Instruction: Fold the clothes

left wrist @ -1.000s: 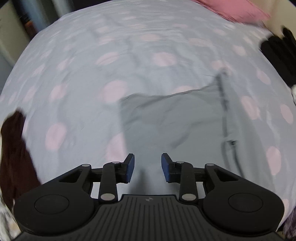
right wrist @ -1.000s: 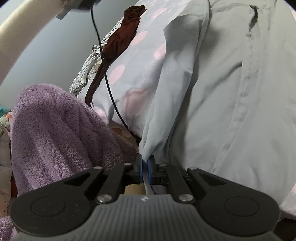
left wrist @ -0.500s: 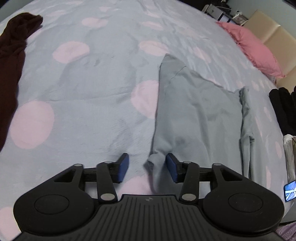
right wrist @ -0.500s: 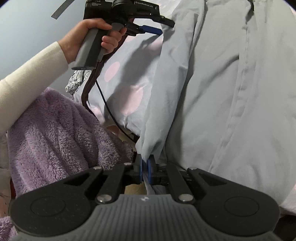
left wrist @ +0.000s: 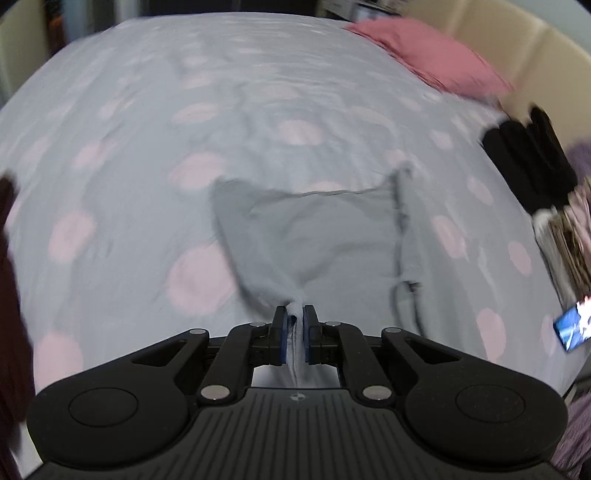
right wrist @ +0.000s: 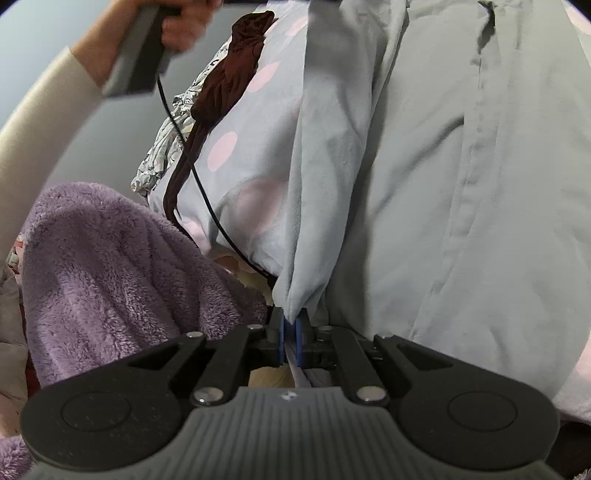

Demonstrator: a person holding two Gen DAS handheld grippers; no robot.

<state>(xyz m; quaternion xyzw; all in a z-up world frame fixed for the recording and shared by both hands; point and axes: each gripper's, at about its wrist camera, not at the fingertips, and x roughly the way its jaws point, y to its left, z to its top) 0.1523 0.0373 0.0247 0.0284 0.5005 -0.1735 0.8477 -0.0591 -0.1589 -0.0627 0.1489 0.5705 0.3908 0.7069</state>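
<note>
A grey shirt (left wrist: 314, 236) lies spread on the bed with the pink-dotted cover (left wrist: 147, 155). My left gripper (left wrist: 294, 325) is shut on a corner of the shirt, and the cloth rises in a taut ridge to the pads. My right gripper (right wrist: 290, 325) is shut on another corner of the same grey shirt (right wrist: 461, 166) at the near edge of the bed; the button placket runs up the right of that view. The hand holding the left gripper (right wrist: 184, 22) shows at the top left of the right wrist view.
A dark brown garment (right wrist: 229, 81) lies on the bed's left side, also in the left wrist view (left wrist: 11, 288). A pink pillow (left wrist: 432, 55), black clothes (left wrist: 528, 158) and a lit phone (left wrist: 572, 325) are at the right. A purple fleece blanket (right wrist: 110, 266) hangs below the bed edge.
My left gripper, open beside the shirt's corner half a second ago, has shut on it and pulled it up. My right gripper has kept its hold throughout.
</note>
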